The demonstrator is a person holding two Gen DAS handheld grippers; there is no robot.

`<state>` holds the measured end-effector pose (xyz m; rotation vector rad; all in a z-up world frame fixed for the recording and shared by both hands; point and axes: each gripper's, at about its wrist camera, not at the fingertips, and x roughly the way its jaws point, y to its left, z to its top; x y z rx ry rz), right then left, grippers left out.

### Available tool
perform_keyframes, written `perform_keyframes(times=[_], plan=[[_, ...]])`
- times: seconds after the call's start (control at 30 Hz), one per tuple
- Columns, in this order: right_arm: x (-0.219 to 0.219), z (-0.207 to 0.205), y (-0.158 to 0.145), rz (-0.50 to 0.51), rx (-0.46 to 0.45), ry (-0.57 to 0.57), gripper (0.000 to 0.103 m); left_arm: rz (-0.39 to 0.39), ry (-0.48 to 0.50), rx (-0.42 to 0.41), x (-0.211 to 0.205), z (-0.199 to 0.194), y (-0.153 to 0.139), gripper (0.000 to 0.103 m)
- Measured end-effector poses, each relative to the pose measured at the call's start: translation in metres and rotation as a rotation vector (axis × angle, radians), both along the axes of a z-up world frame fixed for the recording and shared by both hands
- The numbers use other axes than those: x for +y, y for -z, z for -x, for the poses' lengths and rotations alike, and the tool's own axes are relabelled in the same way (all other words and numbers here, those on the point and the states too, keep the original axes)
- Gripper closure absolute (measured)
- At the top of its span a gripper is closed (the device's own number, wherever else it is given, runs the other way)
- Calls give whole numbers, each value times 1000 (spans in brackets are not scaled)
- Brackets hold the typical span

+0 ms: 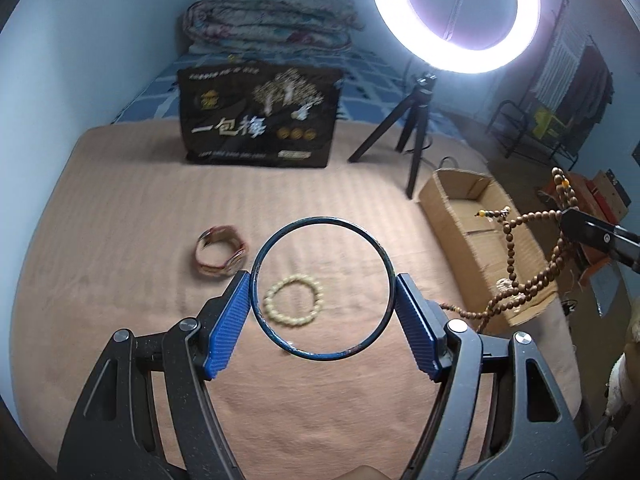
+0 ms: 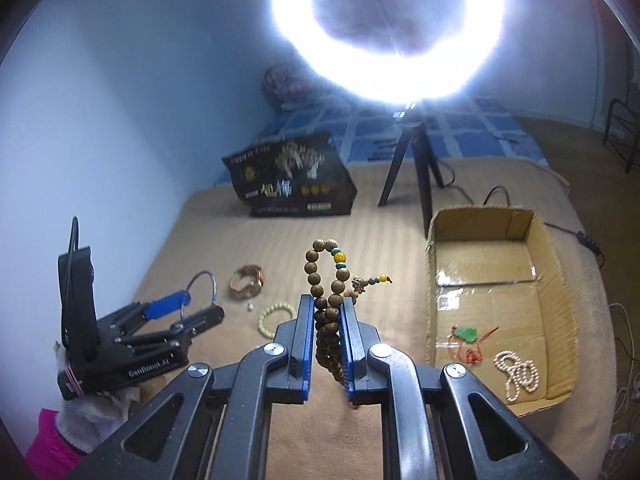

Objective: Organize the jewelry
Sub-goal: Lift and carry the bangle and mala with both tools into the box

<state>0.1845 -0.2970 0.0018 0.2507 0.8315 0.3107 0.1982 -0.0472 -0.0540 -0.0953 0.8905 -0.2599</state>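
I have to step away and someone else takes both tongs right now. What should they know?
Left tongs: shut on the blue bangle, held above the blanket.
Right tongs: shut on the brown bead string, beside the box.
Done: jade pendant and white bead strand lie in the box.
Left: box the bangle and the string, then the cream bracelet and watch on the blanket.

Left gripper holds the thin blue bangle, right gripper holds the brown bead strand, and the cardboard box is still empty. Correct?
Not quite: the cardboard box is not empty. The right wrist view shows a green pendant on red cord and a white bead strand inside. The rest holds: left gripper on blue bangle, right gripper on brown bead strand.
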Motion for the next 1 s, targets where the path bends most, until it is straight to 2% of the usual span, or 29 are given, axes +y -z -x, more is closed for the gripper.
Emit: perform_keyframes(times=[0.43,0.73,1.0], plan=[[-66,8,-29,-58,-89,133,93,31,77,-34,-46,-6,-20,30],[-103,5,-32,-38,-102,203,93,37,150,-39,-92,-17,-24,30],[-131,-11,-26,-27,-98,233,93,10,223,-38,-143,-36,-18,30]])
